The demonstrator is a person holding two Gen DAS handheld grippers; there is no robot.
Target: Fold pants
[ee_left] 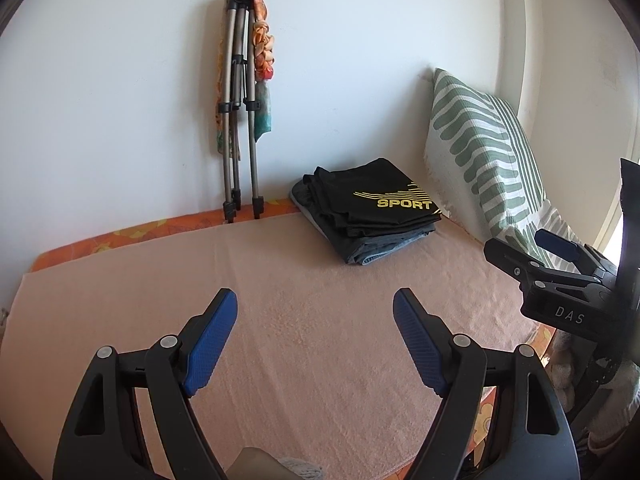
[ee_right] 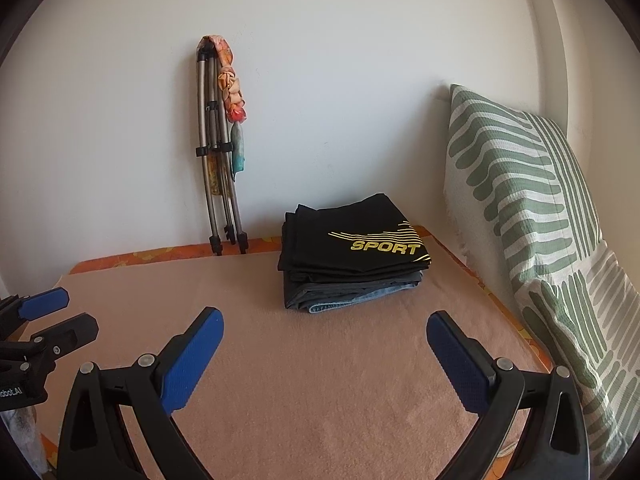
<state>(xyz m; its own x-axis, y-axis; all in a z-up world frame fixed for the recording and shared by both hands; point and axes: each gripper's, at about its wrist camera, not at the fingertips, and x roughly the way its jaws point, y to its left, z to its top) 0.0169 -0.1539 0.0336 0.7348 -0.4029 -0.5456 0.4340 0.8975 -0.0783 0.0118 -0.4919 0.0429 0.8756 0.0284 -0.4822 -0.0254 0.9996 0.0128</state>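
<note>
A stack of folded clothes lies at the far side of a pink towel [ee_left: 280, 320] [ee_right: 320, 380]. On top are black pants [ee_left: 368, 200] [ee_right: 352, 240] with a yellow "SPORT" print, over grey and blue denim garments [ee_left: 376, 248] [ee_right: 352, 292]. My left gripper [ee_left: 316, 308] is open and empty, held above the towel well short of the stack. My right gripper [ee_right: 324, 328] is open and empty, in front of the stack. Each gripper shows at the edge of the other's view: the right one [ee_left: 532, 248], the left one [ee_right: 52, 312].
A folded tripod [ee_left: 240, 112] [ee_right: 218, 152] with a colourful cloth hung on it leans on the white wall at the back left. A green-and-white striped pillow [ee_left: 488, 152] [ee_right: 532, 208] stands against the wall on the right. An orange patterned sheet [ee_left: 100, 240] edges the towel.
</note>
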